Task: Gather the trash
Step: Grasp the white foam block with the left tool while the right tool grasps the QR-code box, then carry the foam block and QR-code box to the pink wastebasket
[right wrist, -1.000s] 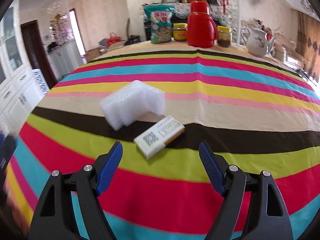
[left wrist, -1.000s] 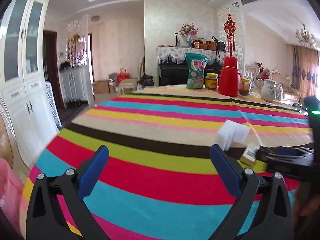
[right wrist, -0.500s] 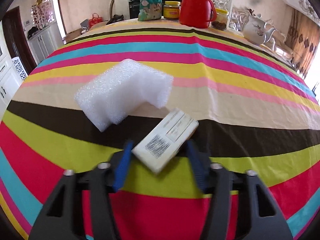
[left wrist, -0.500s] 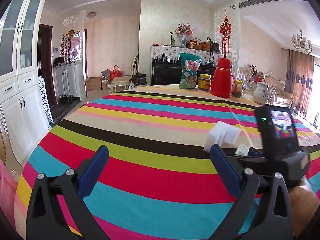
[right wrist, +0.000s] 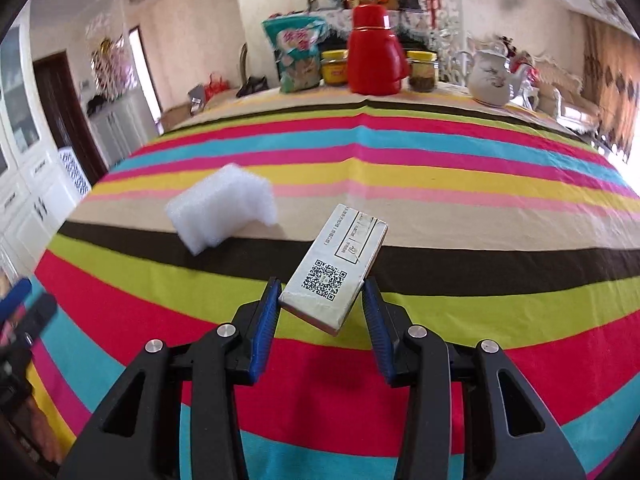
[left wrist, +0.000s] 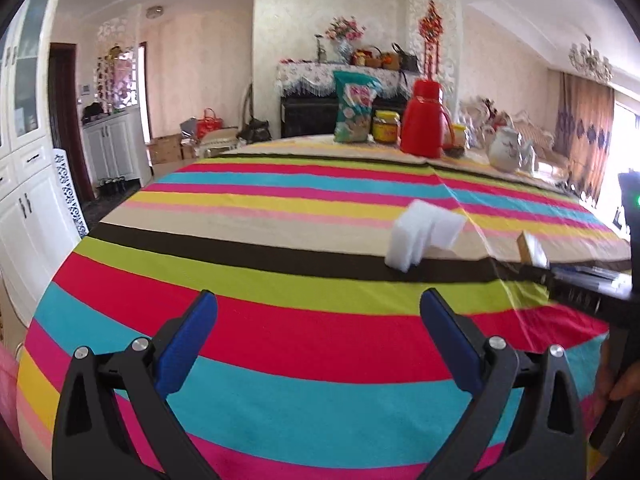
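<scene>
Right gripper (right wrist: 320, 312) clamped on near end of small flat box (right wrist: 336, 268), lifted just clear of striped tablecloth (right wrist: 440, 200). Light, stiff cardboard by look; short-end grip, far end free to sag or twist. White foam piece (right wrist: 224, 208) just beside, on cloth: soft, featherlight, crushable. Left gripper (left wrist: 320, 344) wide, empty. Box underside hidden; no trash bin in view.

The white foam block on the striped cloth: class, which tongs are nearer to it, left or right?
Right. The right tongs, gripping the small box, sit just beside the foam block; the left tongs stand open, farther back.
</scene>
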The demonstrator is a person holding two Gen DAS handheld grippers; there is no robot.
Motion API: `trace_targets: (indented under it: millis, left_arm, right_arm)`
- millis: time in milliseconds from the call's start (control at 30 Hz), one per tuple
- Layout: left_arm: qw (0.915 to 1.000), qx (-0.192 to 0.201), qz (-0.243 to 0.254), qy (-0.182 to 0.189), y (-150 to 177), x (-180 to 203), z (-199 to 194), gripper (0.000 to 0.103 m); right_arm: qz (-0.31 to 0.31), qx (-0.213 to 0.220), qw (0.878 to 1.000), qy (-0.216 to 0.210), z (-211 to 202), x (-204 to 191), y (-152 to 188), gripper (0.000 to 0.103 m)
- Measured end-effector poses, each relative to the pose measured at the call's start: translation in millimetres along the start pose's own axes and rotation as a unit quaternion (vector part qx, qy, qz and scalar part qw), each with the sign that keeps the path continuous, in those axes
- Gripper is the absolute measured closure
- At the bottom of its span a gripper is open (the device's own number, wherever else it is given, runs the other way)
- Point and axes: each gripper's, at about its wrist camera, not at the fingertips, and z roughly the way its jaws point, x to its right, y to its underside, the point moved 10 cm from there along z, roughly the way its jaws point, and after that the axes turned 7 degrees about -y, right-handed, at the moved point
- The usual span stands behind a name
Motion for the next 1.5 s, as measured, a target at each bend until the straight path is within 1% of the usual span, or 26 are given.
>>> trace_targets:
  millis: [33, 100, 133, 167, 200, 267, 333, 367, 400, 467, 533, 600, 667, 733, 800, 833, 867, 900, 933, 967, 1067, 1167, 1300, 1433, 1500]
  left_arm:
    - [1.0, 0.0, 0.002, 0.0, 0.1, 0.7, 0.0, 0.005]
    - [1.0, -0.006, 0.0, -0.001, 0.1, 1.7, 1.6, 0.005]
    - [0.9999, -0.013, -0.001, 0.004, -0.1, 4.0, 3.4, 0.005]
    - [0.9996, -0.025, -0.001, 0.014, -1.6, 8.5, 6.8, 0.005]
    - [0.9993, -0.034, 0.003, 0.015, -4.9, 13.3, 10.9, 0.005]
    - [0.999, -0.037, 0.024, 0.004, -12.7, 25.0, 19.4, 0.005]
    - [0.9979, -0.03, 0.057, -0.002, -23.8, 44.2, 31.3, 0.005]
    - [0.9976, -0.027, 0.064, -0.003, -26.6, 52.0, 37.6, 0.005]
    - [0.9972, -0.028, 0.069, -0.001, -28.1, 59.6, 44.9, 0.005]
    - [0.9964, -0.043, 0.071, 0.015, -28.4, 76.3, 65.2, 0.005]
    - [0.9958, -0.056, 0.069, 0.018, -27.9, 86.7, 83.9, 0.008]
    - [0.9936, -0.075, 0.081, 0.027, -27.0, 99.0, 103.9, 0.017]
    - [0.9918, -0.086, 0.091, 0.025, -28.5, 106.2, 118.4, 0.018]
    - [0.9908, -0.096, 0.09, 0.03, -30.5, 111.1, 129.2, 0.022]
    - [0.9896, -0.105, 0.093, 0.033, -30.7, 116.2, 136.9, 0.023]
    - [0.989, -0.108, 0.095, 0.034, -29.7, 118.7, 139.0, 0.027]
    - [0.9876, -0.116, 0.098, 0.04, -26.6, 122.3, 140.2, 0.043]
    - [0.9864, -0.123, 0.1, 0.043, -23.7, 125.1, 140.2, 0.055]
    - [0.9858, -0.128, 0.1, 0.045, -20.9, 126.0, 138.6, 0.061]
    - [0.9868, -0.119, 0.099, 0.047, -20.4, 126.5, 132.1, 0.064]
    - [0.9897, -0.09, 0.105, 0.038, -21.5, 123.8, 111.1, 0.066]
    - [0.993, -0.068, 0.092, 0.029, -21.8, 111.6, 86.9, 0.066]
    - [0.9971, -0.042, 0.064, 0.006, -21.2, 82.9, 52.3, 0.066]
    - [0.9994, -0.027, 0.018, -0.013, -20.0, 45.1, 18.5, 0.066]
    - [0.9995, -0.018, 0.018, -0.02, -19.3, 37.0, 5.2, 0.066]
  right_arm:
    - [-0.009, 0.0, 1.0, 0.001, -0.8, -0.1, -2.5, 0.063]
    - [-0.017, 0.015, 1.0, 0.013, -6.7, 3.1, -10.2, 0.063]
    - [-0.019, 0.017, 1.0, 0.012, -8.0, 4.3, -11.4, 0.063]
    - [-0.021, 0.023, 0.999, 0.02, -10.5, 8.8, -14.8, 0.063]
    - [-0.022, 0.028, 0.999, 0.029, -11.9, 13.2, -16.9, 0.063]
    - [-0.013, 0.032, 0.999, 0.037, -13.2, 22.9, -20.1, 0.063]
    - [-0.011, 0.037, 0.998, 0.045, -14.5, 29.8, -22.6, 0.063]
    - [-0.012, 0.037, 0.998, 0.045, -14.6, 30.9, -23.1, 0.063]
    - [-0.012, 0.039, 0.998, 0.047, -15.1, 32.1, -23.7, 0.063]
    - [-0.008, 0.039, 0.998, 0.045, -14.4, 33.2, -24.2, 0.063]
    - [-0.003, 0.04, 0.998, 0.042, -13.5, 34.6, -24.4, 0.063]
    - [0.001, 0.04, 0.998, 0.039, -13.9, 35.6, -25.2, 0.063]
    - [0.007, 0.043, 0.998, 0.035, -16.3, 35.9, -25.9, 0.063]
    - [0.005, 0.045, 0.998, 0.034, -17.4, 34.2, -27.7, 0.063]
    - [0.005, 0.046, 0.998, 0.032, -17.5, 33.1, -27.7, 0.063]
    - [0.005, 0.045, 0.998, 0.031, -16.8, 33.0, -27.5, 0.063]
    - [0.005, 0.044, 0.999, 0.031, -15.9, 32.9, -27.0, 0.063]
    - [0.006, 0.042, 0.999, 0.03, -14.5, 33.0, -25.8, 0.063]
    - [0.007, 0.04, 0.999, 0.029, -13.3, 33.0, -25.1, 0.063]
    - [0.008, 0.039, 0.999, 0.027, -12.2, 32.4, -24.4, 0.063]
    - [0.006, 0.038, 0.999, 0.022, -11.9, 30.5, -24.0, 0.063]
    - [-0.002, 0.038, 0.999, 0.01, -11.7, 21.5, -23.1, 0.063]
    - [-0.028, 0.041, 0.999, -0.015, -14.3, 3.4, -24.4, 0.063]
    - [-0.049, 0.044, 0.997, -0.039, -18.0, -17.1, -23.0, 0.063]
    - [-0.063, 0.044, 0.996, -0.05, -18.9, -29.3, -21.5, 0.063]
